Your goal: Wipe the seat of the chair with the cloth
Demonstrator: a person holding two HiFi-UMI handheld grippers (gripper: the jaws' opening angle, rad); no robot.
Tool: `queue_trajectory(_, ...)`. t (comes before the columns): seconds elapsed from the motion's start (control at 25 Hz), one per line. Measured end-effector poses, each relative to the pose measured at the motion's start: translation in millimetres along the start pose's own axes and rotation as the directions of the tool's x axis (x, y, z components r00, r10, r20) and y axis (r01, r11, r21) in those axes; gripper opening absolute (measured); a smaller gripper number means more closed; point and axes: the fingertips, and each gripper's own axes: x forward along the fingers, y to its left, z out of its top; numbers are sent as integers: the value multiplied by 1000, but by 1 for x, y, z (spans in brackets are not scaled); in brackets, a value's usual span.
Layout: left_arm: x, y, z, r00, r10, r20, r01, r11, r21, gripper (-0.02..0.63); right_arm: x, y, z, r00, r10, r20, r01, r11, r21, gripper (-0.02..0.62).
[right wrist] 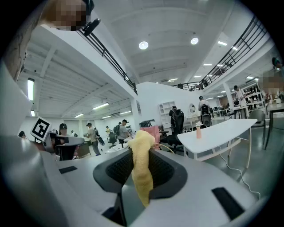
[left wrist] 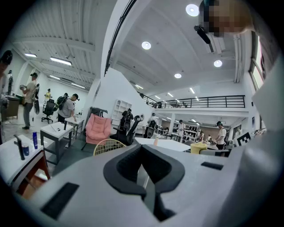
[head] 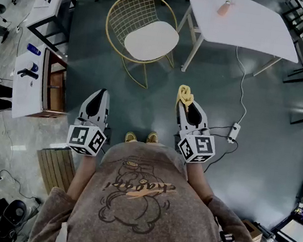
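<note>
well, r gripper (head: 185,104) pinching cloth (right wrist: 141,170), l gripper (head: 102,93) closed, chair (head: 150,39) ahead

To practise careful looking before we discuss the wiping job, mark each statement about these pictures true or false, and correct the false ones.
1. The right gripper has its fingers shut on the yellow cloth. True.
2. The cloth lies on the chair seat. False: the right gripper holds it, short of the chair.
3. The left gripper holds nothing. True.
4. The white table is bare. False: a pinkish bottle stands on the table.
</note>
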Motion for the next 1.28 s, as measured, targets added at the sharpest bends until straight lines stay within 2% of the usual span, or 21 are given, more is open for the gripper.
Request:
queue_trajectory(0.44,4,-24,-6,1000,-3,-20,3,1000,-2,3,-12,-8,2,999,32,12,-32,999,30,118)
queue_trajectory(0.96,10,-61,-27,1000,29,-4,-29,1000,-6,3,-21,-33,-13,995,99,-13,-99,995,0,118)
queue_trajectory(1.28,32,-51,-20,999,38,8,-38,999,2,3,5,-38,-13,993,116,-19,-116,993,2,118)
